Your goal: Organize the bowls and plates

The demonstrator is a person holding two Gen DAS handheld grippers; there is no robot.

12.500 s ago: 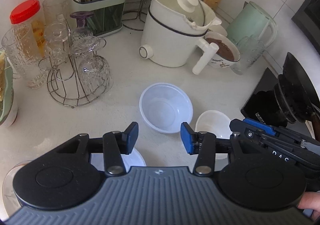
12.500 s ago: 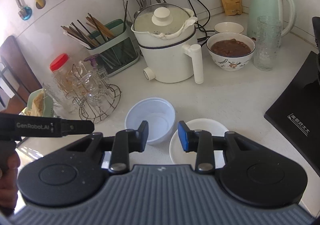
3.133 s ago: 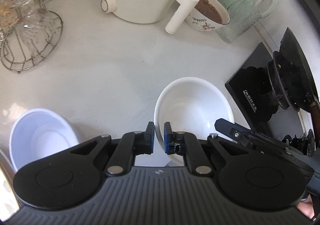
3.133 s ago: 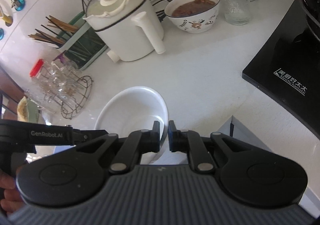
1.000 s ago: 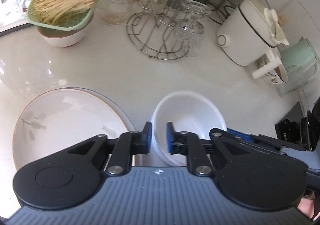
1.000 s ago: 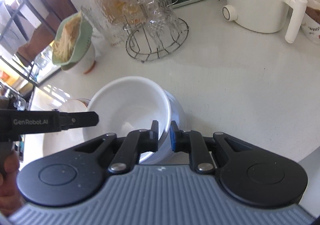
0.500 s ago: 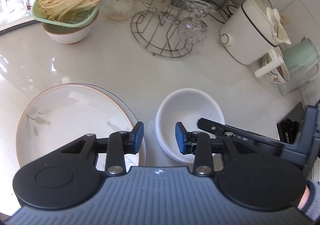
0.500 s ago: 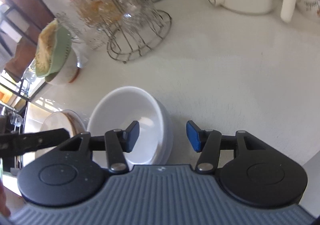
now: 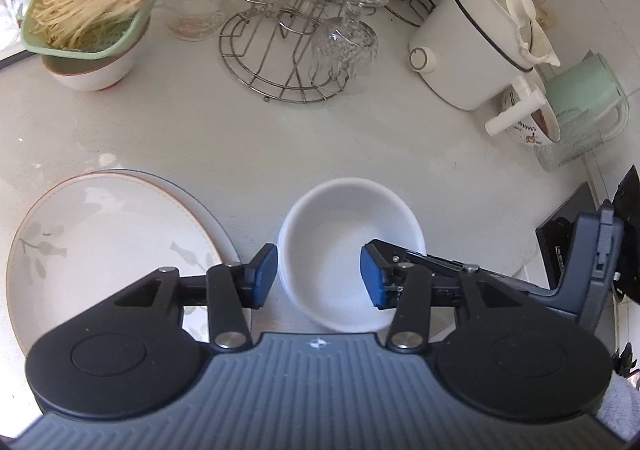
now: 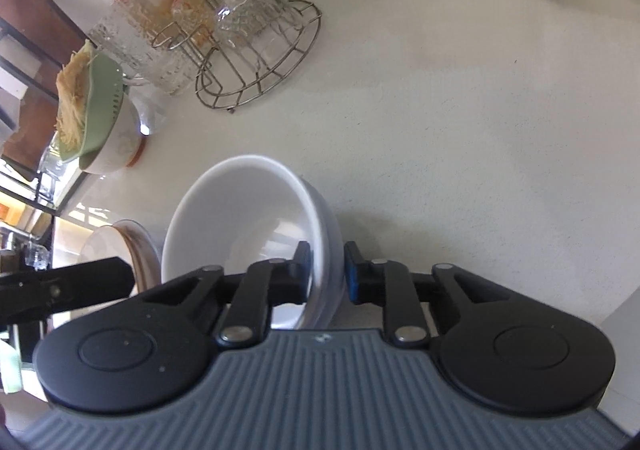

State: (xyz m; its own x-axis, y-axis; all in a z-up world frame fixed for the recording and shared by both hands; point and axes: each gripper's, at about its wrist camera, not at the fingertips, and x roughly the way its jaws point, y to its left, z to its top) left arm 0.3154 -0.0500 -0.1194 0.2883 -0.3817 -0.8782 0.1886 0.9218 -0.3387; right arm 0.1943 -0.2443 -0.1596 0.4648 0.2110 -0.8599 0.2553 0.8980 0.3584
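Two white bowls are nested as one stack (image 9: 350, 234) on the counter, beside a leaf-patterned plate (image 9: 100, 242) that lies on another plate. The stack also shows in the right wrist view (image 10: 248, 218), with the plates' edge (image 10: 120, 238) to its left. My left gripper (image 9: 318, 276) is open, its blue pads on either side of the stack's near rim without touching. My right gripper (image 10: 327, 274) has its fingers on either side of the stack's right wall, about closed on it; contact is unclear.
A wire glass rack (image 9: 296, 50), a green colander of noodles on a bowl (image 9: 88, 18), a white electric pot (image 9: 472, 42), a green kettle (image 9: 588, 98) and a filled patterned bowl (image 9: 532, 126) stand behind. A black cooktop (image 9: 560, 246) is at the right.
Both grippers carried the white bowl left and set it into the other bowl beside the plates. The left gripper opened wide. The right gripper opened, then narrowed around the stack's right wall.
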